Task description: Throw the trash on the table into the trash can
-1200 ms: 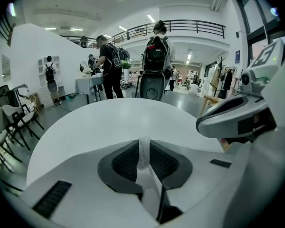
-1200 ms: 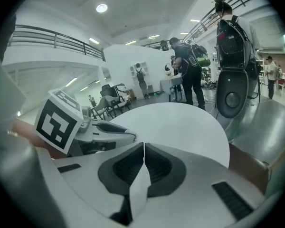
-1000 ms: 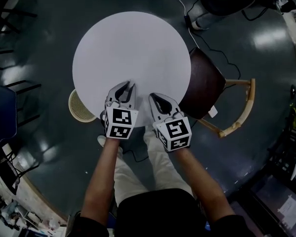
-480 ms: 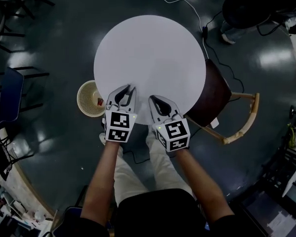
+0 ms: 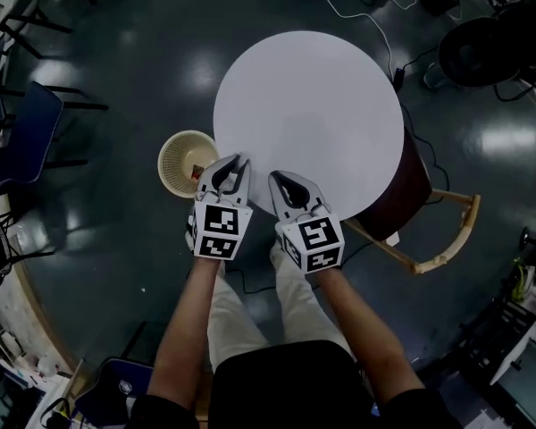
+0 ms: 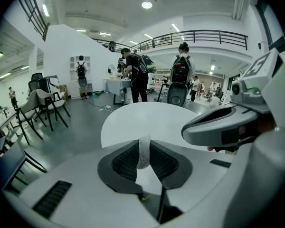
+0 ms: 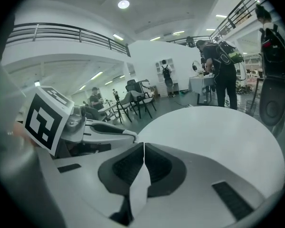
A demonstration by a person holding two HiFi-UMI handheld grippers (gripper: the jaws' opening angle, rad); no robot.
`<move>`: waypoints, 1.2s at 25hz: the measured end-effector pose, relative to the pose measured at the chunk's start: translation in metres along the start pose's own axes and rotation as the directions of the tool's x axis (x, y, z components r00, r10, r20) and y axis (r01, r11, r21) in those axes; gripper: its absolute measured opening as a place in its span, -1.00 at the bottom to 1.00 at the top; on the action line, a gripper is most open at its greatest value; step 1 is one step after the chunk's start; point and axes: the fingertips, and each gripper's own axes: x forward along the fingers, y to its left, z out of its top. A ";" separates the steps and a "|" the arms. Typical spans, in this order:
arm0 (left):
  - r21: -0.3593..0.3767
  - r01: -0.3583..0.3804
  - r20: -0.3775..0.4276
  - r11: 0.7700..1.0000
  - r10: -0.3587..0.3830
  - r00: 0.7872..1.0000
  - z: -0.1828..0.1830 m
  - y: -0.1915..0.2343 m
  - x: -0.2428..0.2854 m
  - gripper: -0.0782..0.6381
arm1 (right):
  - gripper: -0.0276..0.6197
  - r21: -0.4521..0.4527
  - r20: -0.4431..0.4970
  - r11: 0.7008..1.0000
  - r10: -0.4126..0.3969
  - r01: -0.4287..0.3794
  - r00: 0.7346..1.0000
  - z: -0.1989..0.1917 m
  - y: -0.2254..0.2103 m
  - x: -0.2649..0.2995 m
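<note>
**Head view:** A person stands at the edge of 1 round white table (image 5: 308, 79) with 2 handheld grippers held out side by side. The tabletop shows bare, with 0 pieces of trash left on it. 1 woven trash can (image 5: 171, 150) sits on the floor just beside the table's left edge, and at least 1 small reddish item (image 5: 196, 173) already lies inside. The left gripper (image 5: 238, 162) points at the gap between can and table, close to the can's rim but not over its mouth. The right gripper (image 5: 275, 179) hangs over the table's near edge. 1 chair (image 5: 447, 231) with a pale wooden frame stands at the table's right.

**Left gripper view:** The jaws are clamped on 1 white scrap (image 6: 143, 153), which looks like crumpled tissue, pinched upright between the 2 ribbed pads. At least 3 people (image 6: 135, 75) with backpacks stand far beyond the table.

**Right gripper view:** The 2 jaws are pressed together with nothing between them, and the same bare tabletop lies ahead.

By the look of it, the job is nearly done. The table is cleared, and this 1 scrap appears to be the last piece. What remains is to carry it over the can's mouth and let go.
</note>
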 end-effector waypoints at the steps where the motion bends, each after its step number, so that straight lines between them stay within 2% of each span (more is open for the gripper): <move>1: -0.009 -0.010 0.001 1.000 0.010 1.000 -0.004 0.008 -0.005 -0.60 | -0.85 -0.006 -0.004 1.000 0.012 -0.012 1.000 0.000 0.009 0.005; 13: -0.097 -0.120 -0.020 0.988 0.119 0.993 -0.060 0.084 -0.056 -0.59 | -0.85 -0.051 -0.054 0.990 0.130 -0.133 0.990 -0.010 0.096 0.062; 21: -0.173 -0.181 -0.043 0.968 0.176 0.984 -0.105 0.126 -0.075 -0.60 | -0.85 -0.079 -0.095 0.977 0.189 -0.197 0.977 -0.027 0.144 0.099; 30: -0.210 -0.190 -0.079 0.959 0.177 0.981 -0.155 0.159 -0.065 -0.59 | -0.85 -0.069 -0.137 0.972 0.213 -0.224 0.967 -0.049 0.167 0.139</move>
